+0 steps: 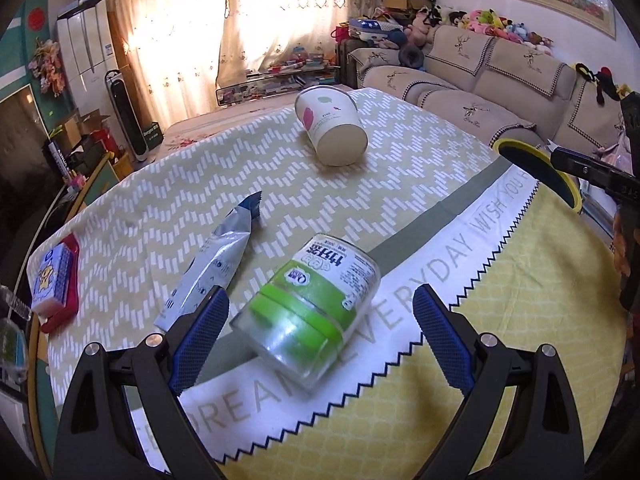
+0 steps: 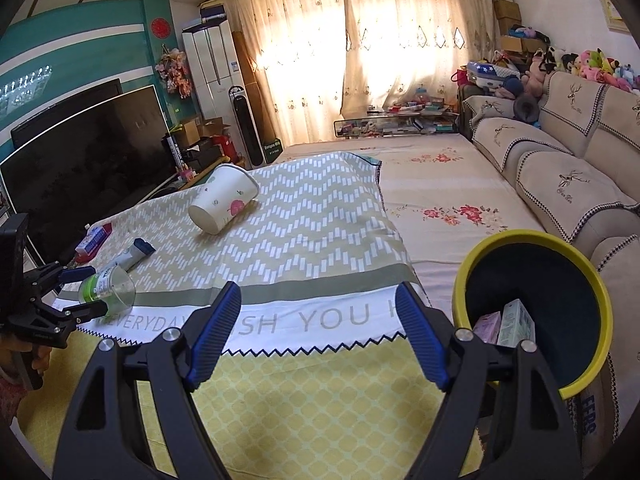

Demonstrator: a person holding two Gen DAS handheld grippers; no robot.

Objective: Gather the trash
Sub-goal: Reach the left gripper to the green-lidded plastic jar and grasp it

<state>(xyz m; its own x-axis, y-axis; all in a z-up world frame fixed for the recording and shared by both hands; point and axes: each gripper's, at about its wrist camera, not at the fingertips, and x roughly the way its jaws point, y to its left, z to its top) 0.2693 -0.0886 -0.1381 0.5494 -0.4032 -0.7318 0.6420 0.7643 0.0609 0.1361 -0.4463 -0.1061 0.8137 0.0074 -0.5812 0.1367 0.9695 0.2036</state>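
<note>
A clear plastic cup with a green label (image 1: 310, 310) lies on its side on the tablecloth, between the blue pads of my open left gripper (image 1: 320, 332); the pads stand apart from it. It also shows in the right wrist view (image 2: 106, 286), with the left gripper (image 2: 82, 292) around it. A silver-blue wrapper (image 1: 212, 264) lies just left of it. A white paper cup (image 1: 332, 124) lies tipped over farther back. My right gripper (image 2: 318, 328) is open and empty above the cloth. A yellow-rimmed bin (image 2: 536, 308) at the right holds two small cartons.
A tissue pack on a red tray (image 1: 56, 280) sits at the table's left edge. A sofa (image 2: 568, 176) runs along the right. A large TV (image 2: 80, 160) stands at the left. The bin's rim also shows in the left wrist view (image 1: 540, 168).
</note>
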